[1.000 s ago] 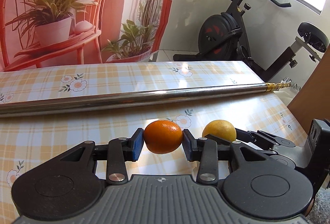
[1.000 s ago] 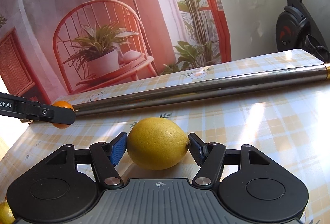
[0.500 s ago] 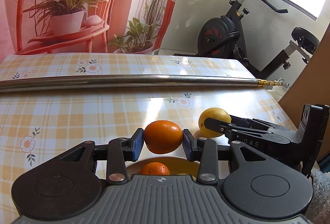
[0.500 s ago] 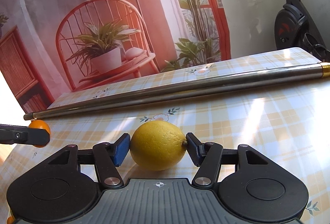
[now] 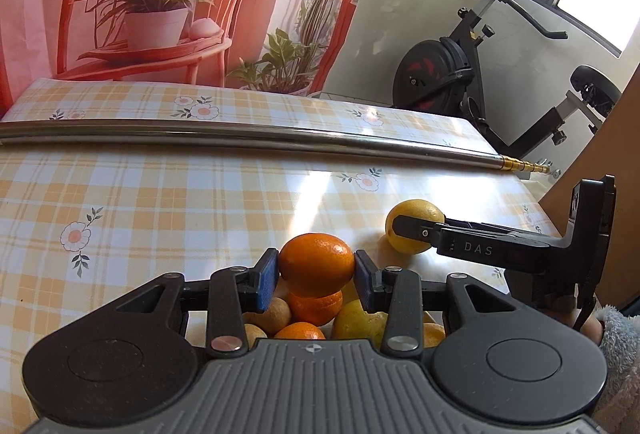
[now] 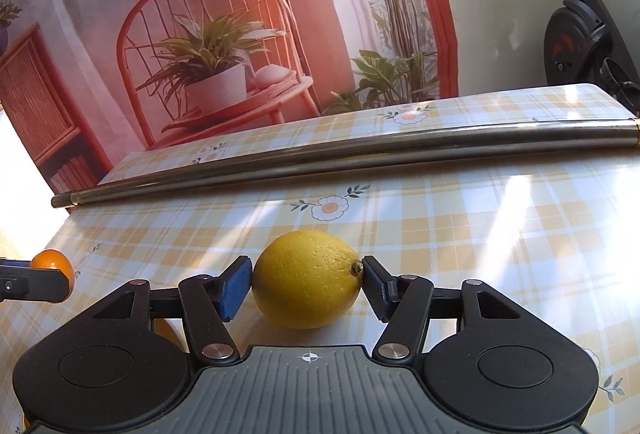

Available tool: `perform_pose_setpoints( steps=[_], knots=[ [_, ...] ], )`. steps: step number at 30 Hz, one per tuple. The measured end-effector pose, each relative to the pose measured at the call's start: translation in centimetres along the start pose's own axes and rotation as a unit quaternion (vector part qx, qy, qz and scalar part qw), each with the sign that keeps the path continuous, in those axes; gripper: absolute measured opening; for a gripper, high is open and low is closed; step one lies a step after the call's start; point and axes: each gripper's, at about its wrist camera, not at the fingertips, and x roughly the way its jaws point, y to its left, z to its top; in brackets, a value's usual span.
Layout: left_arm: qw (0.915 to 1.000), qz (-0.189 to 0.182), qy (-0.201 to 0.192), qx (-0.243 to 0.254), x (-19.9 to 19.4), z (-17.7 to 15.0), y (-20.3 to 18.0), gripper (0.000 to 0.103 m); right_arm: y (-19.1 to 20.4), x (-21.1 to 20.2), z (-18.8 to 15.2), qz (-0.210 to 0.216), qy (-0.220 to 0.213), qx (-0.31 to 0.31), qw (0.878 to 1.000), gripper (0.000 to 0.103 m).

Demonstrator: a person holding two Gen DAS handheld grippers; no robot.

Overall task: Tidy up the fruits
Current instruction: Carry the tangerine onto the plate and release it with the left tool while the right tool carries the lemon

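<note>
My left gripper (image 5: 315, 266) is shut on an orange (image 5: 315, 264), its blue pads pressed to both sides. It hangs over a pile of fruit: another orange (image 5: 317, 308), a lemon (image 5: 358, 320) and round brown fruits (image 5: 276, 312); whatever holds the pile is hidden. My right gripper (image 6: 307, 276) is shut on a big yellow lemon (image 6: 307, 278) that rests on the tablecloth. In the left wrist view that lemon (image 5: 414, 224) lies just right of the pile, with a right finger (image 5: 472, 244) across it. The right wrist view shows the held orange (image 6: 54, 262) at far left.
A long metal pole (image 5: 280, 138) lies across the checked, flowered table (image 5: 160, 202) beyond the fruit. An exercise bike (image 5: 460, 74) stands past the far right corner, and a brown panel (image 5: 608, 138) rises at the right. A fluffy sleeve (image 5: 618, 338) shows behind the right gripper.
My left gripper has carried the orange sideways across the table until the pile of fruit came under it. The right gripper's pads have closed in against the lemon, which stayed in place.
</note>
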Motion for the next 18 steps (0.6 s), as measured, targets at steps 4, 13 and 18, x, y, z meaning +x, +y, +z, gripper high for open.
perform_pose_setpoints(
  steps=[4,13,18],
  knots=[
    [1.0,-0.001,0.003,0.005,-0.1,-0.3,-0.2,0.042,-0.2,0.3,0.2,0.002,0.004,0.01,1.0,0.055],
    [0.9999,-0.008,0.007,0.011,-0.4,-0.5,-0.4,0.042,-0.1,-0.7,0.1,0.005,-0.011,0.019,1.0,0.054],
    [0.9997,-0.011,0.01,0.018,-0.9,-0.9,-0.8,0.042,0.5,-2.5,0.4,0.015,-0.031,0.017,0.999,0.054]
  ],
)
